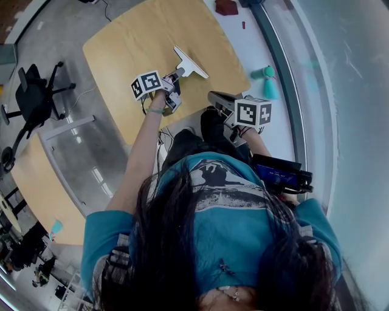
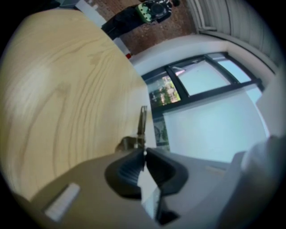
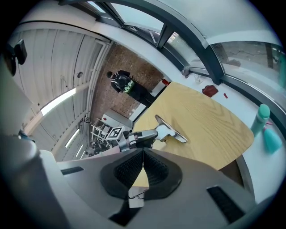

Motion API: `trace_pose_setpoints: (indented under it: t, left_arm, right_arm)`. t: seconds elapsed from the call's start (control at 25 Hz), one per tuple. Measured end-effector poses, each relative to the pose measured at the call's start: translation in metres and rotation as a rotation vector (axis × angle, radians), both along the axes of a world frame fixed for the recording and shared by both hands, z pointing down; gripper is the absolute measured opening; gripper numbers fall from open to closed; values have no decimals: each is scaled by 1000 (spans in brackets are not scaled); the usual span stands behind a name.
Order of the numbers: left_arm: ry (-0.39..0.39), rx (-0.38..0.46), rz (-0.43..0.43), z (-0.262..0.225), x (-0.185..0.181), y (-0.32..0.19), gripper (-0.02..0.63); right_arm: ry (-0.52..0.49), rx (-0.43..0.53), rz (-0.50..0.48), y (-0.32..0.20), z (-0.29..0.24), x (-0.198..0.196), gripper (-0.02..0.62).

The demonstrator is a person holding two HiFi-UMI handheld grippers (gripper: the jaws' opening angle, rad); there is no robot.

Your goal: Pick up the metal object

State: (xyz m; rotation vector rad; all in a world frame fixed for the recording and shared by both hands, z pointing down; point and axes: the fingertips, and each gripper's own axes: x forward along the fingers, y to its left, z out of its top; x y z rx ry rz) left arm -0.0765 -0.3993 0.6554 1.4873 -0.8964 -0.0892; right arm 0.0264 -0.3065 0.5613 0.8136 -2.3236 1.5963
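The metal object (image 1: 189, 63) is a flat silver T-shaped piece over the near part of the wooden table (image 1: 134, 48). My left gripper (image 1: 176, 74) is shut on its stem. In the left gripper view the jaws (image 2: 145, 153) meet on the thin metal, and the metal object (image 2: 142, 120) shows edge-on beyond them. Whether it rests on the wood or hangs just above it I cannot tell. The right gripper view shows the metal object (image 3: 172, 129) and the left gripper (image 3: 143, 135) from the side. My right gripper (image 1: 214, 96) (image 3: 143, 150) is shut on nothing, off the table's near edge.
A teal bottle (image 1: 265, 73) (image 3: 261, 116) stands on the white ledge to the right of the table. A dark red object (image 1: 226, 7) (image 3: 210, 91) lies on the ledge farther back. A black office chair (image 1: 33, 94) and a second table (image 1: 36, 182) are at the left.
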Motion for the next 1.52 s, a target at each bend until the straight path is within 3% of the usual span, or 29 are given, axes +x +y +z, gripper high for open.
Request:
trace_pose_setpoints:
  t: [0.36,0.56,0.68,1.24,1.52]
  left_arm:
    - [-74,96,-24,-28,-27,48,17]
    - [-149,196,26,-61,-86,167,17]
    - [-192,248,55,-75,-102,208,17]
    - [-233,336,71,-113,-84,200,17]
    - [-221,367,116,-117,-80,250,17]
  right_arm:
    - [2,29,-45,25,-1,-27,14]
    - [-3,84,-33,131,-22,-95,12]
    - [-2,114,-6,162,-27,-110,12]
    - [-67,95,107,142,-30,-86,12]
    - [-33,105,141,191,-33,-85,12]
